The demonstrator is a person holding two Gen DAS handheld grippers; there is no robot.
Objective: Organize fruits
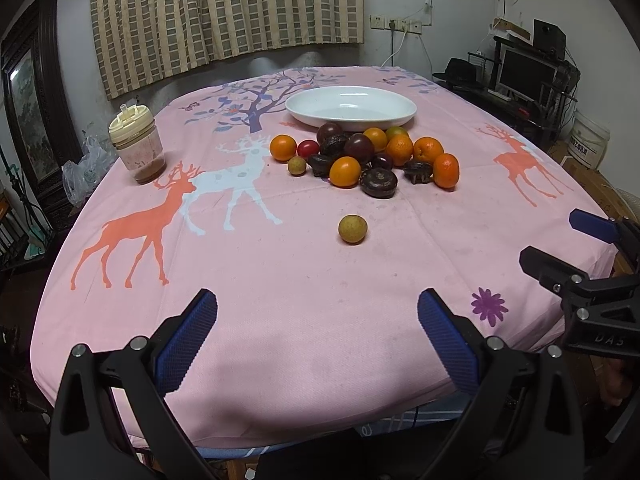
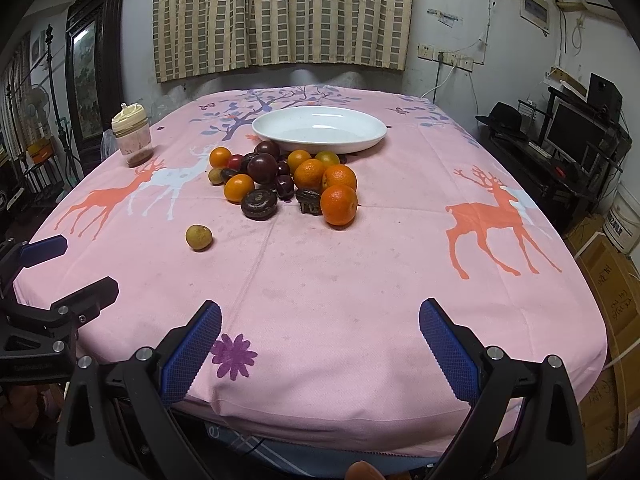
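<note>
Your left hand-held gripper (image 1: 318,334) hovers over the near edge of the tabletop (image 1: 304,292) with its blue-padded fingers spread wide apart and nothing between them; your right hand-held gripper (image 2: 320,346) sits just beside it in the same pose, fingers apart and empty, and each one shows at the side of the other's view; straight ahead of the left hand-held gripper, a short way out on the pink deer-print cloth, a single small tan fruit (image 1: 352,229) lies alone, apart from the rest; from the right hand-held gripper that same fruit sits ahead and to the left; farther ahead of both, the pile of fruits (image 1: 366,158) is bunched together, oranges mixed with dark purple round ones, a small red one and a few dark brown wrinkled pieces, several touching; just beyond the pile, and nearly touching its far side, stands the white oval dish (image 1: 351,107), with no fruit in it; well off to the left of both hand-held grippers a lidded jar (image 1: 136,143) with brown contents stands upright near the cloth's edge.
</note>
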